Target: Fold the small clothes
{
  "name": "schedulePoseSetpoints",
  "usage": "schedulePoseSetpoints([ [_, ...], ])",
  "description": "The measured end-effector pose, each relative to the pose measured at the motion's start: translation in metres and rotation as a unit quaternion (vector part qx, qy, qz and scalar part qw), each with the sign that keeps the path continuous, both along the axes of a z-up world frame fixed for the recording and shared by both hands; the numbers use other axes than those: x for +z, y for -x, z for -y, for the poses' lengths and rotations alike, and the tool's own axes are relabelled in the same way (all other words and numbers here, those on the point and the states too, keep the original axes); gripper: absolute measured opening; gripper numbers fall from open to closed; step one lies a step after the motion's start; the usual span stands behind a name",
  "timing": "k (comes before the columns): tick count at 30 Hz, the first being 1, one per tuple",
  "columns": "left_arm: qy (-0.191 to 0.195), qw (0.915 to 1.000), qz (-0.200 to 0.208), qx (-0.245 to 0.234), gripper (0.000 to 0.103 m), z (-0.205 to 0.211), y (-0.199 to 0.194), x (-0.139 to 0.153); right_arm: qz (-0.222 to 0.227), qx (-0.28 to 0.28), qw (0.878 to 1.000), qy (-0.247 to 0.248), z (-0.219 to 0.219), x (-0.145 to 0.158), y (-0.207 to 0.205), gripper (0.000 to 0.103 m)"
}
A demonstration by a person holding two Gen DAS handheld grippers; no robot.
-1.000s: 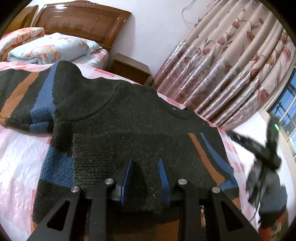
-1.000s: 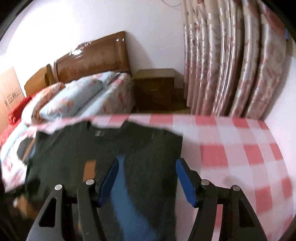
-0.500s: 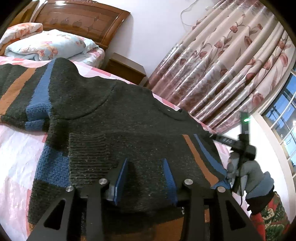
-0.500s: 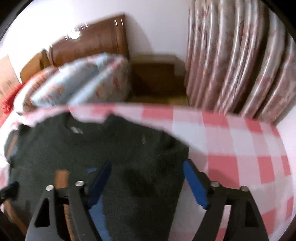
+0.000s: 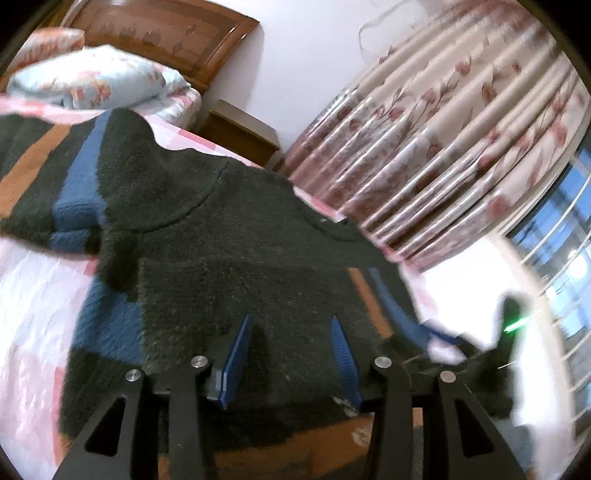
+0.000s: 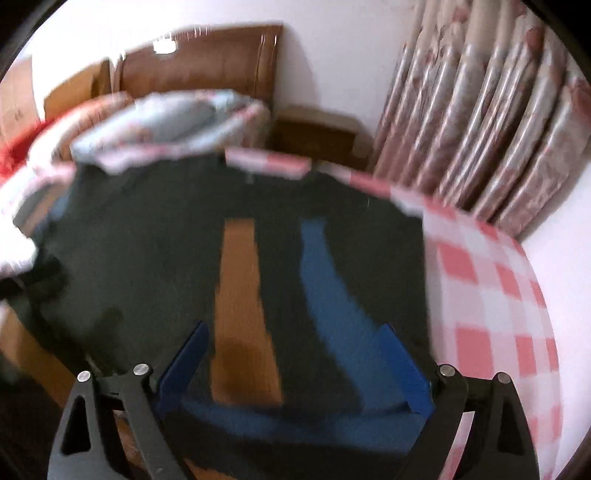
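Both grippers have advanced over the knit sweater (image 5: 229, 258); left gripper (image 5: 291, 343) and right gripper (image 6: 295, 354) are spread, holding nothing. Pinch the near hem evenly before folding.

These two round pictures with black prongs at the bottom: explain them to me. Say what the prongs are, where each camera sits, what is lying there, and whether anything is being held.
No robot here: a person holds a two-finger gripper in each hand, each with a wide-angle camera looking along its fingers. One picture is from the left gripper, the other from the right gripper. The blue strips are the finger pads. Both look down on a dark knitted sweater with orange and blue stripes, spread on a bed with a pink checked cover. Behind are a pillow, a wooden headboard, a bedside cabinet and flowered curtains. Both grippers are open, fingers apart over the sweater; nothing is held.
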State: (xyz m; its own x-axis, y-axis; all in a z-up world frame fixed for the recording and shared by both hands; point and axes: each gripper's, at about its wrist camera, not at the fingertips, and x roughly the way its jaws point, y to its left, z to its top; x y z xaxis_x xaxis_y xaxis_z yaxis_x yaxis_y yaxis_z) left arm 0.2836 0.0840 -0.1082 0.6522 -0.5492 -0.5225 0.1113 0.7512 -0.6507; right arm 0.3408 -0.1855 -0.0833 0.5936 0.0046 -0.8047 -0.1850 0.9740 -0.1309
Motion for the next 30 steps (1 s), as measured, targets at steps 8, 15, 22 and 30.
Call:
schedulePoseSetpoints([
  [8,0.121,0.9702,0.014,0.209,0.05,-0.183,0.057,-0.003,0.027,-0.014,0.999,-0.036,0.013,-0.009,0.014,0.103],
  [15,0.262,0.9114,-0.052,0.313,0.05,-0.307,0.034,-0.064,0.021,-0.014,0.998,-0.051,0.013,-0.009,0.013,0.103],
  [22,0.283,0.8958,-0.036,0.34,0.009,-0.316,0.003,-0.062,0.021,-0.013,0.998,-0.054,0.013,-0.007,0.015,0.103],
  [30,0.184,0.9477,0.158,0.208,0.009,-0.188,0.014,0.088,0.023,-0.01,0.998,-0.064,0.014,-0.005,0.018,0.103],
])
